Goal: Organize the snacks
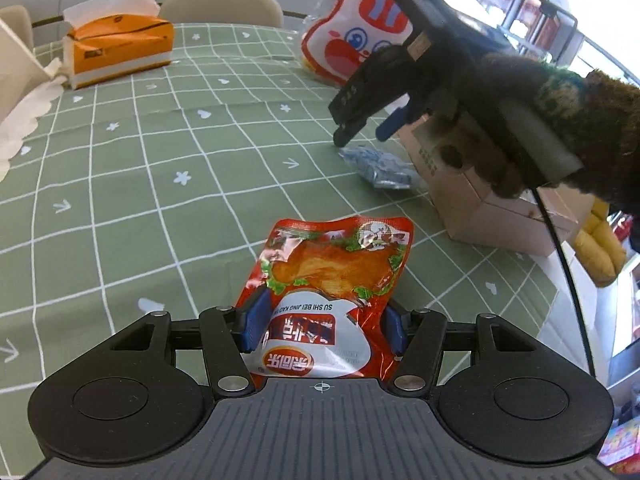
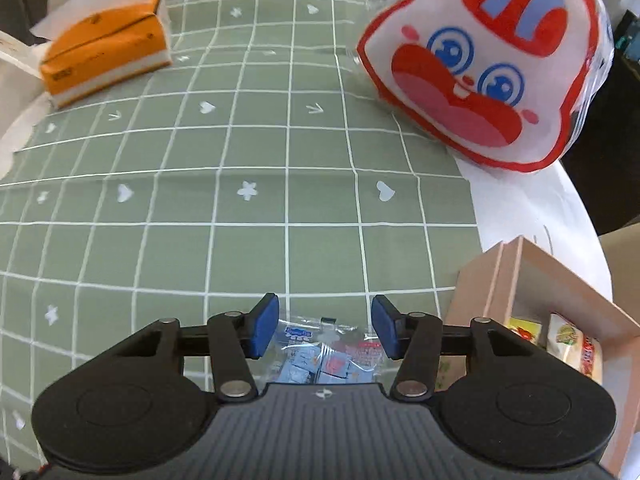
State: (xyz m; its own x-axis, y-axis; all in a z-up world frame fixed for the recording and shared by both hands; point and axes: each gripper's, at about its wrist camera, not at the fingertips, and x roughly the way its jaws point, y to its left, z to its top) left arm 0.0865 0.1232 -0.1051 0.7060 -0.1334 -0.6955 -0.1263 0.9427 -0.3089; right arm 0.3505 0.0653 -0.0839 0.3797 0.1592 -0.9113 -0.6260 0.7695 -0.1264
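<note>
My left gripper [image 1: 320, 326] is shut on a red chicken-leg snack packet [image 1: 328, 276], its blue pads pressing both sides of the packet's near end; the rest lies toward the green checked tablecloth [image 1: 160, 168]. My right gripper [image 2: 325, 330] is open, its fingers on either side of a clear blue-and-white candy packet [image 2: 320, 354] that lies on the cloth. From the left wrist view, the right gripper [image 1: 362, 128] hovers just above that packet [image 1: 380, 166], beside a cardboard box [image 1: 492, 204]. The box [image 2: 532, 280] holds several snack packets [image 2: 576, 344].
A large red-and-white cartoon-face bag [image 2: 484, 64] stands at the far right. An orange tissue box [image 2: 108, 52] sits at the far left, with white cloth [image 1: 20, 120] at the left edge. A beige chair [image 1: 224, 2] stands behind the table.
</note>
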